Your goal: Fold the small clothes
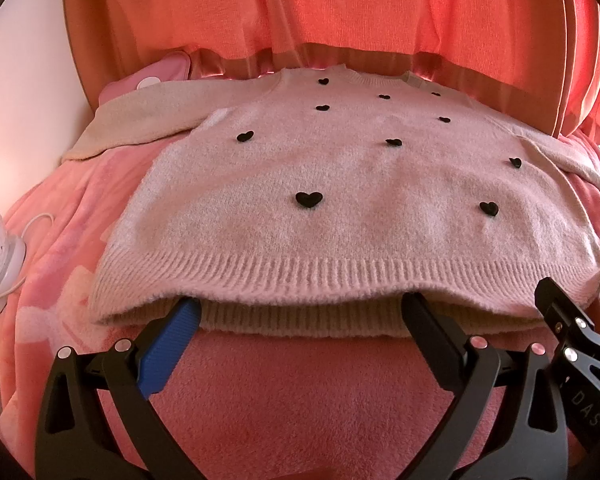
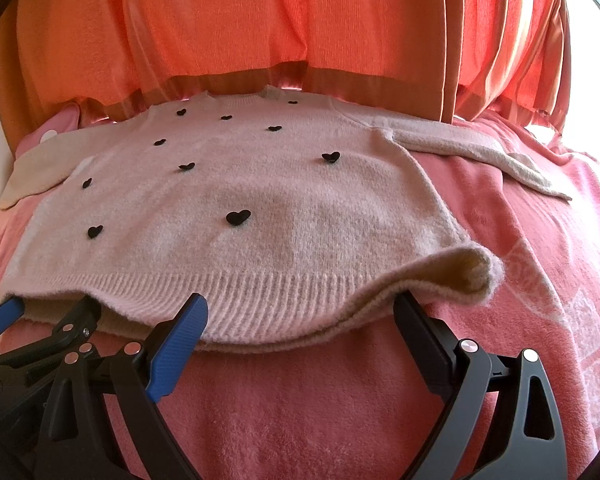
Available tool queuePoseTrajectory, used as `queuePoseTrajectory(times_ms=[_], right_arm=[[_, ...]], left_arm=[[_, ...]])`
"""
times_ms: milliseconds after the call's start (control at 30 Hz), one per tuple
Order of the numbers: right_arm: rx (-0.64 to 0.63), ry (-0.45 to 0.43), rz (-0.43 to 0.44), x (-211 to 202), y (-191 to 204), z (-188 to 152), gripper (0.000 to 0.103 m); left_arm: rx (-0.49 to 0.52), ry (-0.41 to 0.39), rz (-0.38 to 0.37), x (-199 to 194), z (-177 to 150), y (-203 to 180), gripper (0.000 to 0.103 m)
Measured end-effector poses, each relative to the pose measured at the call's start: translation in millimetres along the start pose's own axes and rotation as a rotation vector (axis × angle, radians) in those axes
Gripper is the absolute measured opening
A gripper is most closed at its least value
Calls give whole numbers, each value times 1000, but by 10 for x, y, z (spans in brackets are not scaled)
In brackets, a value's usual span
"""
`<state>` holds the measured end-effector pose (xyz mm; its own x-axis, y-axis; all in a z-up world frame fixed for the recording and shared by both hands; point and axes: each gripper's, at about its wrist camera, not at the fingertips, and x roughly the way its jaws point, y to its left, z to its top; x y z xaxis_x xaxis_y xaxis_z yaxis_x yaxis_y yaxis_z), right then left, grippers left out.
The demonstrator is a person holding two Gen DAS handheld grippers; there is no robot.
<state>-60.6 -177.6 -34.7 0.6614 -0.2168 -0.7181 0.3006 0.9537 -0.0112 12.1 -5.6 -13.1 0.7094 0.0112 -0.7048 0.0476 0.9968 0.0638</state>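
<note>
1. Pale pink fuzzy knit sweater with small black heart appliqués (image 1: 340, 184) lies flat, front up, on a coral-pink fleece blanket (image 1: 300, 400); neckline far, ribbed hem near the cameras.
2. Both sleeves spread outward; the right-side sleeve (image 2: 480, 152) runs diagonally across the blanket.
3. Left gripper (image 1: 304, 312): fingers spread wide, not clamping. Blue-padded finger (image 1: 172, 344) and black finger (image 1: 432, 332) both have tips tucked under the top layer of the hem, between the front and back layers.
4. Right gripper (image 2: 300, 308): fingers likewise spread apart. Blue-padded finger (image 2: 180, 340) rests at the hem edge; black finger (image 2: 420, 336) sits beneath the lifted right hem corner.
5. That hem corner (image 2: 472, 276) curls upward, showing the cream inner side.
6. The two grippers sit side by side along the hem, near each other.
7. Orange-red pleated curtain (image 1: 340, 8) hangs behind the sweater.
8. White ceramic perforated lamp with cord (image 1: 0, 240) stands at the blanket's left edge.
</note>
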Motion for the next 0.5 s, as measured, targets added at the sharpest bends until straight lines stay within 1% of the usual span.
queuePoseTrajectory(times_ms=[400,467,500], right_arm=[[-1,2,2,1,1,4,92],[5,16,17,5,-26,16,92],[27,26,43,2,-86,45,92]], left_arm=[[1,0,1,-1,1,-3,98],[1,-3,-15,-12,13,8,98],[-3,-10,-31,-32,25,23,98]])
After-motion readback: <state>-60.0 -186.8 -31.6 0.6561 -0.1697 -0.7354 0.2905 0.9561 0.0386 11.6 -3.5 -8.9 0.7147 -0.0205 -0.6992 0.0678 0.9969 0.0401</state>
